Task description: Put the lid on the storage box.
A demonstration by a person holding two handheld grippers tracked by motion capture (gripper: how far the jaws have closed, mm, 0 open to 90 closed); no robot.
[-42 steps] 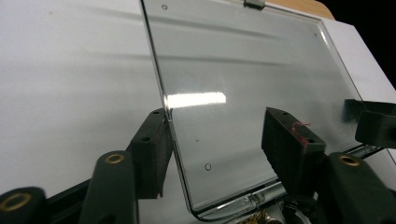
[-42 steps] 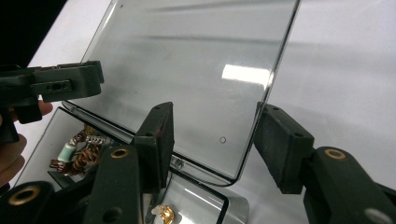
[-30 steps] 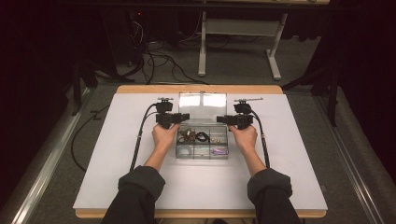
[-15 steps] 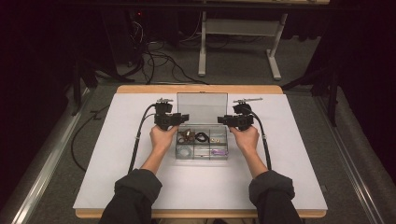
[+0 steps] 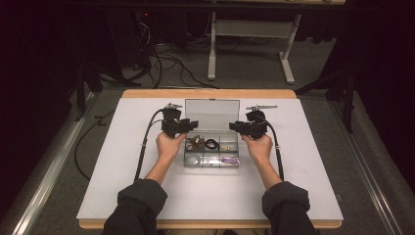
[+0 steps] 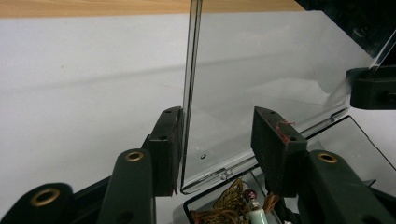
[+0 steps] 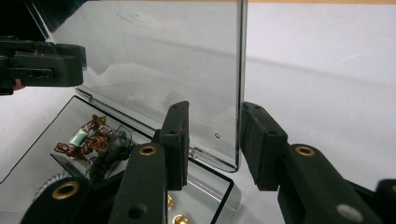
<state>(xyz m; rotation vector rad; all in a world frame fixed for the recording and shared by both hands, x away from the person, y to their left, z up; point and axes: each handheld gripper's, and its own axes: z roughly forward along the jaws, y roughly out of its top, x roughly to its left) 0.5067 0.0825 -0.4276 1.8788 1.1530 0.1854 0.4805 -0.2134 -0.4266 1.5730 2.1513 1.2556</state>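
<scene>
- Lid up at the table: you work the clear compartment box (image 5: pixel 211 159), which sits at the middle of the white mat (image 5: pixel 122 186), its hinged lid (image 5: pixel 212 115) standing about upright along the box's far edge.
- The step in hand, by the look of it, is handling that lid, with 1 gripper at each of its 2 side edges.
- Your left gripper (image 5: pixel 193 125) sits at the box's left far corner. In the left gripper view its jaws straddle the lid's edge: 1 pad (image 6: pixel 168 140) lies against or just beside the plastic and the other stands well apart, so the jaws are released, not clamped.
- Your right gripper (image 5: pixel 234 127) mirrors it at the box's right far corner. Its jaws have just been closing around the lid's other edge, yet the right gripper view shows a gap on the inner side. The lid is between them but not pinched.
- Inside the box, near its left end, lies a brown beaded tangle (image 5: pixel 195 143), with a black ring (image 5: pixel 211 144) and gold studs (image 5: pixel 226 146) nearer its centre.
- Next move, as judged: choose whether the lid goes back or comes down, and steer both edges together so the thin plastic does not twist and the light box stays put.
</scene>
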